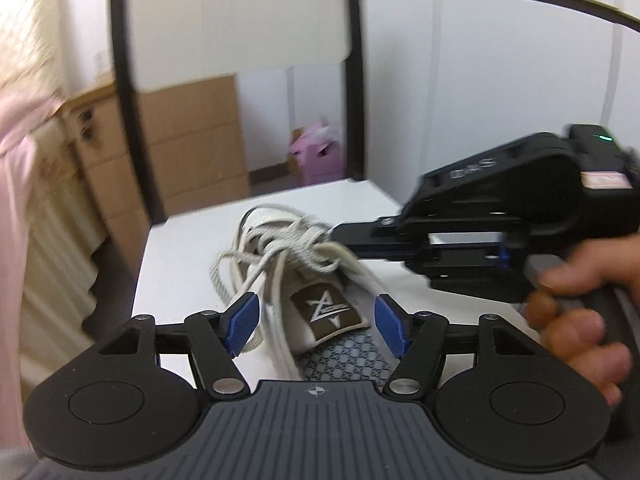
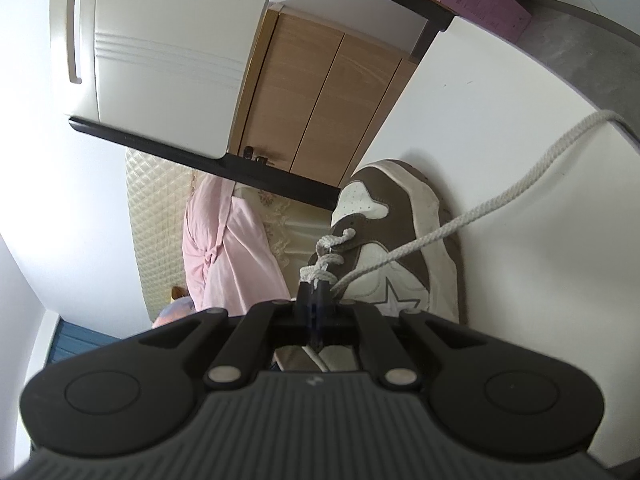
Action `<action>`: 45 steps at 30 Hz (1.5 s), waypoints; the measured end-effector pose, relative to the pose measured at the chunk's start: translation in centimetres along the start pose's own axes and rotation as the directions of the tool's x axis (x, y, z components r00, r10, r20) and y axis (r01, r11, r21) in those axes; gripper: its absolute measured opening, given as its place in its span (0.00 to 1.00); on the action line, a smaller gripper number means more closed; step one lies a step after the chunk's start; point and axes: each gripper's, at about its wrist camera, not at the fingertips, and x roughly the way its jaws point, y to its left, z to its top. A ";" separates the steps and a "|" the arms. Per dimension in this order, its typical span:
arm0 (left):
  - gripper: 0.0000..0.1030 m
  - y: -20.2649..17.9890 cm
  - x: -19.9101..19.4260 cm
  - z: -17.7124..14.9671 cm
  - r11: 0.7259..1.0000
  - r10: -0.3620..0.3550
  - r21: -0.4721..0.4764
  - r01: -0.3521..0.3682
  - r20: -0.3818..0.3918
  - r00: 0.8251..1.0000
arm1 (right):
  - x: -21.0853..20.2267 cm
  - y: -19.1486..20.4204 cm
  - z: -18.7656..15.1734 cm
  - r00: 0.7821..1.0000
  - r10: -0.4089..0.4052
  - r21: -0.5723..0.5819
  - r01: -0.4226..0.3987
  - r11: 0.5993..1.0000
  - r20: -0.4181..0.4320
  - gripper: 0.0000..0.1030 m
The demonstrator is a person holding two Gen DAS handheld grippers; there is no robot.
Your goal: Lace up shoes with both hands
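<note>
A brown and white sneaker (image 1: 320,312) lies on the white table (image 1: 180,272), its tongue label facing my left wrist camera. Its grey-white laces (image 1: 294,240) are bunched loosely over the tongue. My left gripper (image 1: 319,323) is open, its blue pads (image 1: 244,322) standing either side of the tongue without pressing on anything. One lace strand runs down to the left pad. My right gripper (image 1: 338,240) reaches in from the right, held by a hand (image 1: 576,320). The right gripper (image 2: 316,292) is shut on the shoelace (image 2: 320,274) at the sneaker (image 2: 400,216). A long strand (image 2: 480,216) trails away to the upper right.
Cardboard boxes (image 1: 188,140) and a pink bag (image 1: 318,152) stand on the floor beyond the table's far edge. Black frame posts (image 1: 356,80) rise at the table's back. A pink garment (image 2: 228,248) hangs to the left, by a quilted panel (image 2: 160,208).
</note>
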 end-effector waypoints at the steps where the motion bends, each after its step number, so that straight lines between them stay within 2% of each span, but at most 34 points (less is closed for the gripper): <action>1: 0.64 0.2 0.3 0.0 0.999 0.011 -0.029 -0.012 -0.018 1.000 | 0.0 0.0 0.0 1.000 0.001 -0.001 -0.001 1.000 -0.002 0.02; 3: 0.59 0.5 1.0 -0.1 0.997 0.030 -0.063 -0.034 -0.063 0.998 | -0.1 -0.1 0.2 1.000 0.002 0.002 -0.002 1.000 -0.001 0.02; 11: 0.57 0.9 2.1 -0.3 0.989 0.029 -0.141 -0.044 -0.112 0.993 | -1.2 -0.3 1.0 0.999 0.006 0.014 -0.006 1.000 0.044 0.02; 21: 0.57 1.3 2.5 -0.3 0.988 0.030 -0.149 -0.045 -0.102 0.994 | -3.8 -1.3 2.6 0.989 -0.063 -0.005 0.064 0.998 0.135 0.02; 23: 0.57 1.4 2.6 -0.3 0.989 0.030 -0.139 -0.043 -0.092 0.995 | -3.9 -1.2 2.7 0.990 -0.051 -0.018 0.054 0.998 0.133 0.04; 27: 0.57 1.7 2.7 -0.4 0.991 0.019 -0.132 -0.030 -0.083 0.996 | -4.1 -0.8 2.6 0.990 -0.044 -0.041 0.051 0.998 0.137 0.14; 28: 0.57 1.8 2.7 -0.4 0.990 0.017 -0.137 -0.028 -0.082 0.997 | -4.2 -0.9 2.5 0.990 -0.030 -0.030 0.034 0.999 0.137 0.27; 29: 0.57 2.0 2.6 -0.4 0.989 0.015 -0.143 -0.026 -0.077 0.997 | -4.3 -0.9 2.3 0.991 -0.002 -0.011 0.003 1.000 0.131 0.46; 30: 0.57 2.2 2.6 -0.3 0.989 0.013 -0.149 -0.023 -0.071 0.997 | -4.1 -0.9 1.9 0.993 0.025 0.005 -0.025 1.000 0.117 0.51; 32: 0.57 2.6 2.3 -0.2 0.987 0.011 -0.162 -0.019 -0.053 0.999 | -3.8 -0.9 1.1 0.994 0.068 0.028 -0.071 0.997 0.080 0.52; 37: 0.56 4.0 2.0 0.3 0.974 0.010 -0.226 -0.015 -0.022 1.000 | -2.4 -0.9 0.5 0.996 0.070 0.075 -0.075 0.994 0.059 0.50; 39: 0.44 3.9 2.2 0.4 0.975 0.020 -0.221 -0.025 -0.025 0.999 | -1.6 -0.9 0.5 0.997 0.053 0.077 -0.057 0.995 0.055 0.34; 40: 0.41 3.9 2.3 0.4 0.976 0.032 -0.213 -0.037 -0.029 0.999 | -1.2 -0.7 0.5 0.998 0.038 0.071 -0.042 0.997 0.051 0.11; 41: 0.34 3.8 2.5 0.4 0.977 0.048 -0.205 -0.055 -0.038 0.998 | -0.8 -0.6 0.5 0.999 0.020 0.056 -0.022 0.998 0.047 0.03; 45: 0.33 3.8 3.3 -0.1 0.979 0.051 -0.191 -0.066 -0.081 0.995 | -0.9 0.1 0.4 0.996 -0.047 -0.026 0.049 0.998 0.079 0.02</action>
